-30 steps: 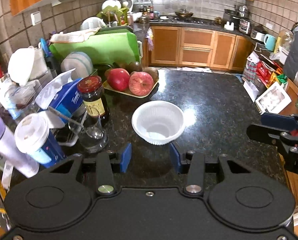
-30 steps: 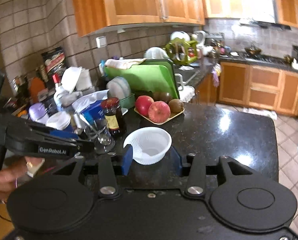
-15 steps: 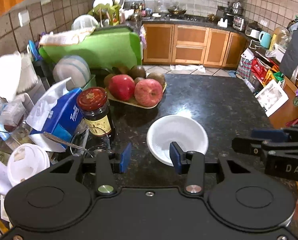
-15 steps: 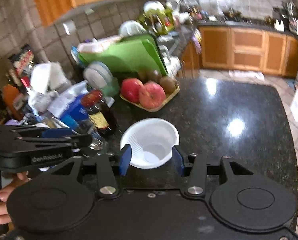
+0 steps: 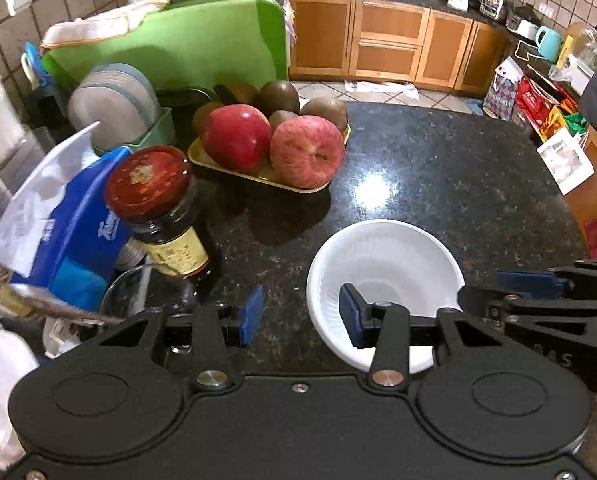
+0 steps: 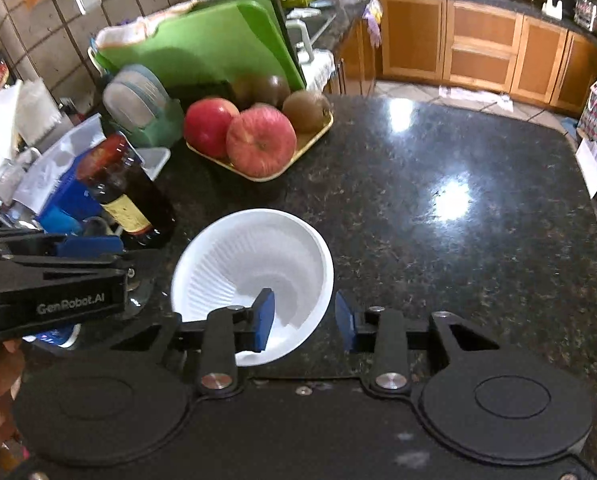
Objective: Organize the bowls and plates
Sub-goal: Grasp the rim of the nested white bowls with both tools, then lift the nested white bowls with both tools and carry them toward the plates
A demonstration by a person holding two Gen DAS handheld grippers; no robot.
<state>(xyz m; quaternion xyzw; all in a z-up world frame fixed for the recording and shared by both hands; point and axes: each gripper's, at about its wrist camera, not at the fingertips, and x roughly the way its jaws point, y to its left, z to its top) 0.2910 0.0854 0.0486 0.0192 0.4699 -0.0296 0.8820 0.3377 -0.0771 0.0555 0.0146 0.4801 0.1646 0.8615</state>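
Observation:
A white ribbed plastic bowl (image 5: 386, 268) (image 6: 254, 264) stands upright on the black granite counter (image 6: 438, 240). My left gripper (image 5: 301, 315) is open and straddles the bowl's left rim, with one blue pad inside the bowl and one outside. My right gripper (image 6: 304, 322) straddles the opposite rim the same way. Its jaws are closing, and a gap still shows between the outer pad and the rim. Each gripper also appears from the side in the other's view: the right gripper (image 5: 538, 292) and the left gripper (image 6: 78, 256). Grey plates (image 5: 114, 104) stand in a green rack.
Just behind the bowl sits a yellow tray of apples and kiwis (image 5: 274, 148). A red-lidded sauce jar (image 5: 158, 208), a glass with a spoon (image 5: 146, 300) and a blue tissue pack (image 5: 70, 232) crowd its left. A green cutting board (image 5: 186, 48) leans behind.
Both grippers have come down and forward onto the bowl, which now sits with a rim between each pair of fingers. The right gripper's jaws have narrowed.

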